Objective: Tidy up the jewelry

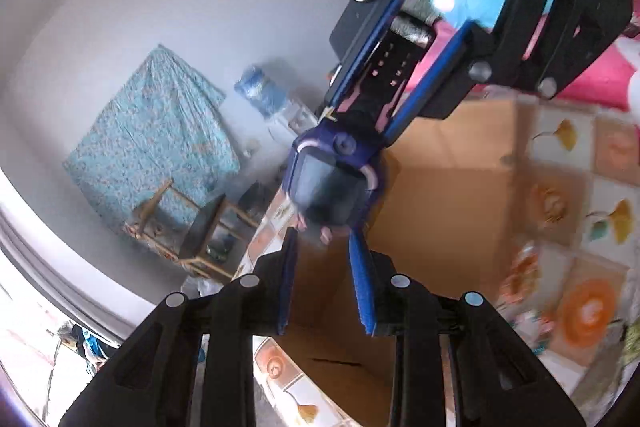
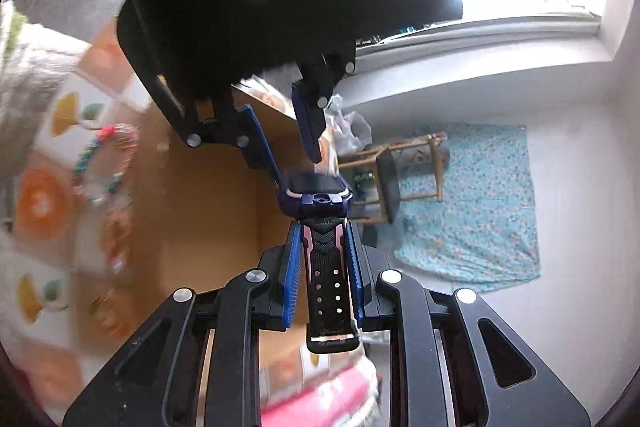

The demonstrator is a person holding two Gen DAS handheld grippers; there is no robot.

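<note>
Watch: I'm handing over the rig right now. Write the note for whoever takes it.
Right gripper: shut on the watch by its strap, held in the air over the cardboard.
Left gripper: fingertips at the watch's other end; grip unclear.
Bead bracelet: lying at the cardboard's edge.
Done: watch lifted.
Left: set the watch in place, then deal with the bracelet.

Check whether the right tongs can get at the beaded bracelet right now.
Probably not yet: the right tongs are shut on the watch strap, with the left tongs at its other end. The bracelet itself lies uncovered.
</note>
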